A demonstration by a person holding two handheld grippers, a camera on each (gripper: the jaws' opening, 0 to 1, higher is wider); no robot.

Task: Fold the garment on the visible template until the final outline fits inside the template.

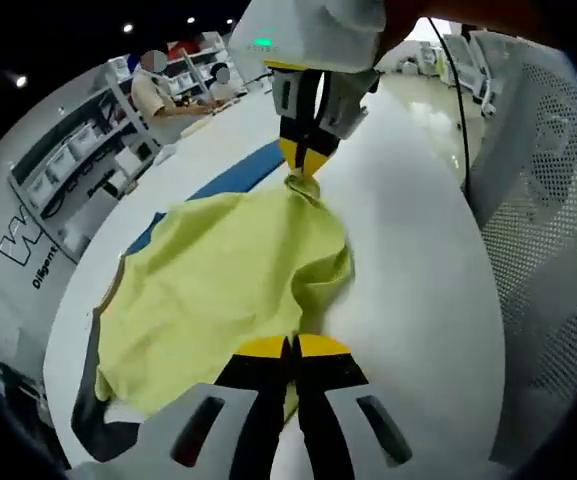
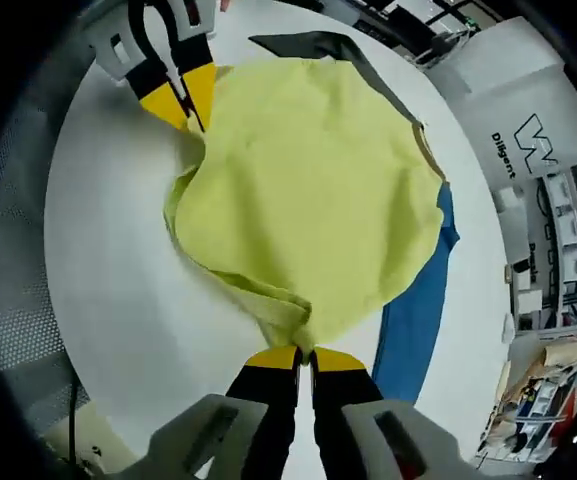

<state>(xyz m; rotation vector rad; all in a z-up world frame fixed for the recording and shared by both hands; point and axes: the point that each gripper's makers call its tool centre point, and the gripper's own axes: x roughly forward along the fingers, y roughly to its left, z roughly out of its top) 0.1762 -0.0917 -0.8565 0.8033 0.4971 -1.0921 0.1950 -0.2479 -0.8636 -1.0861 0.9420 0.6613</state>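
Yellow garment (image 1: 223, 290) lies bunched on white table (image 1: 418, 280), over blue template (image 2: 415, 320) and a dark mat (image 1: 98, 415). Left gripper (image 1: 293, 350) and right gripper (image 2: 305, 357) each pinch an edge. Mesh panel (image 1: 553, 200) alongside; shelves (image 1: 68, 160) beyond.

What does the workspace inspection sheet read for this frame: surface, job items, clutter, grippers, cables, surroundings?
Surface: white table, bare where visible.
Job's things: yellow garment spread and rumpled, lifted along one edge; blue template and a dark panel show past its edges.
Clutter: nothing seen.
Grippers: left gripper shut on the garment's edge; right gripper shut on the same edge further along.
Cables: one black cable hanging beside a white mesh panel.
Surroundings: shelving with boxes, people seated at a far bench, wall lettering.
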